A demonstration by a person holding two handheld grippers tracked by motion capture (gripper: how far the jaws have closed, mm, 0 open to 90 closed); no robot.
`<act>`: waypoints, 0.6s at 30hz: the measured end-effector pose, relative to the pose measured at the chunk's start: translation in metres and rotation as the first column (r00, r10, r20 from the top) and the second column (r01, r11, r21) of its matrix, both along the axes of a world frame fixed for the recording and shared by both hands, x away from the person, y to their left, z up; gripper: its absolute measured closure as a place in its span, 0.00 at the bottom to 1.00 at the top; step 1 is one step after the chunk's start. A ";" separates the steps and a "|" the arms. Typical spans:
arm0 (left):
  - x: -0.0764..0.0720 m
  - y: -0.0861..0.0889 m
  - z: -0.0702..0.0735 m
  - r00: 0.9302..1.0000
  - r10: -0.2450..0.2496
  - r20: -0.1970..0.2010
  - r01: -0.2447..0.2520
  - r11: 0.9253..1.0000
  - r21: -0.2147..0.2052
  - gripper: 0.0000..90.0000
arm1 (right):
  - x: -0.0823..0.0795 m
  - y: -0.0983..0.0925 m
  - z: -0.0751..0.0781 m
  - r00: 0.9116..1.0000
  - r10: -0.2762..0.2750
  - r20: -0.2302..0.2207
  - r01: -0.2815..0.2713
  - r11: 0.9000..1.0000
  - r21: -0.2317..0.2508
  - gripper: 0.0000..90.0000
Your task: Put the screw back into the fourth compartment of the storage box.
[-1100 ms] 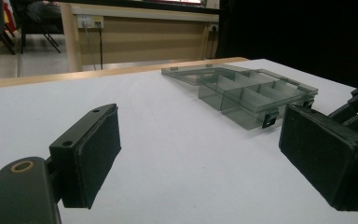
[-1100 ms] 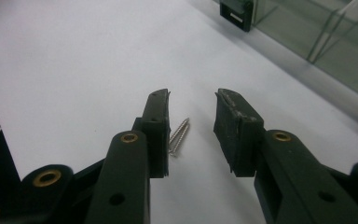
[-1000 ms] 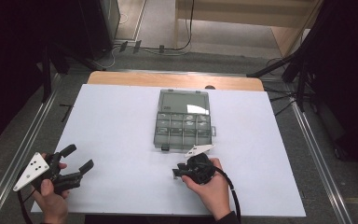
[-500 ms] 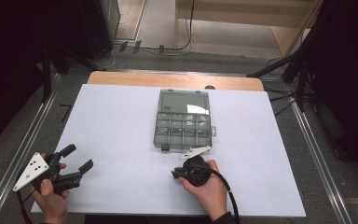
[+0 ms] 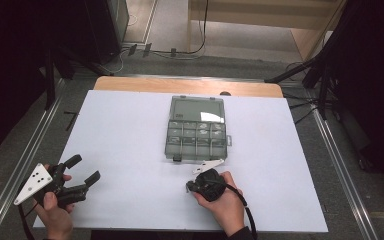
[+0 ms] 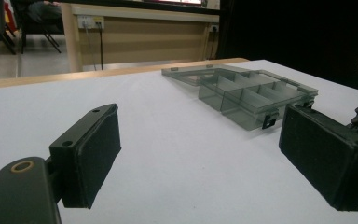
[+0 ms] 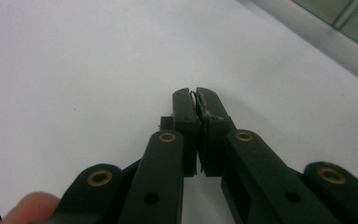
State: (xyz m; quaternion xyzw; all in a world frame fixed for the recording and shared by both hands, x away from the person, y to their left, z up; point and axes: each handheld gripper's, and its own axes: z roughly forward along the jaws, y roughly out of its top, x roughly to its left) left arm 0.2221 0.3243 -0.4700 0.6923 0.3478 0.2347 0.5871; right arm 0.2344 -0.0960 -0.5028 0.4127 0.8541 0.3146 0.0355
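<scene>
A clear grey organizer box [image 5: 196, 140] lies in the middle of the white table [image 5: 125, 125], its lid [image 5: 198, 110] folded flat open at the far side. The box [image 6: 254, 95] has divided compartments that look empty. My left gripper [image 5: 84, 168] is held at the near left corner, open, its wide-apart pads [image 6: 98, 154] framing bare table. My right gripper [image 5: 190, 187] sits just in front of the box, tips pointing left and low over the table. Its jaws have just been closing and now meet [image 7: 195, 99], with nothing clearly between them.
A wooden strip [image 5: 185, 86] runs along the table's far edge. Metal rails [image 5: 37, 140] flank both sides of the table. Dark stands [image 5: 320, 70] rise at the back right. The box edge [image 7: 335, 28] lies off to the right gripper's upper right.
The right hand has edged slightly towards the near left in front of the box. The left hand and its gripper have stayed put.
</scene>
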 end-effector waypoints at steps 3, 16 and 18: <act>0.000 0.000 0.000 1.000 0.000 0.001 0.000 1.000 0.000 0.14 | 0.001 0.001 0.001 1.000 -0.005 -0.006 0.005 1.000 -0.002 1.00; 0.000 -0.001 0.000 1.000 -0.002 -0.001 0.002 1.000 0.004 0.14 | 0.001 -0.009 0.010 1.000 -0.022 -0.005 0.023 0.999 0.039 1.00; 0.000 -0.001 0.000 1.000 -0.003 -0.001 0.003 1.000 0.004 0.14 | 0.002 -0.010 0.013 1.000 -0.027 -0.002 0.027 0.998 0.050 1.00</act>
